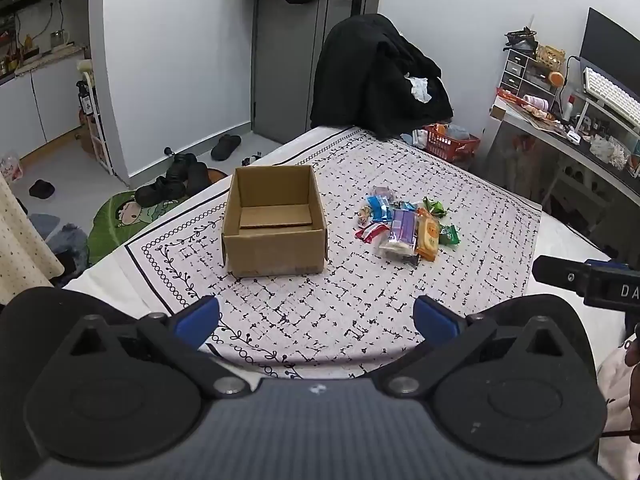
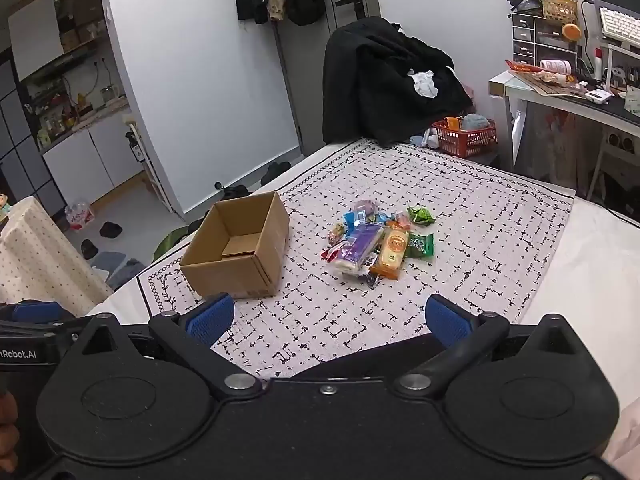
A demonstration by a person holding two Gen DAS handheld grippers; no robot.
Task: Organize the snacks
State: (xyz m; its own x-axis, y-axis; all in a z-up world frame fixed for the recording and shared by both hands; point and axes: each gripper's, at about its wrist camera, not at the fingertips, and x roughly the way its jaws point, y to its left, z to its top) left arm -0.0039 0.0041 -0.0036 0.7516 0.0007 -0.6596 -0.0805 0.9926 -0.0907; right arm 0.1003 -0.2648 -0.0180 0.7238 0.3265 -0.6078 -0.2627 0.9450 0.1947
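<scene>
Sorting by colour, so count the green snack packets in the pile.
2: one green packet at the pile's far right edge, the other just nearer, beside the orange packet. More may lie underneath.

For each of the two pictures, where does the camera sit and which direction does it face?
Left wrist: sits behind the open left gripper, facing the cardboard box; the right gripper's tip shows at right.
Right wrist: sits behind the open right gripper, facing the snack pile; part of the left gripper shows at left.
Both share box, snacks and patterned cloth.
</scene>
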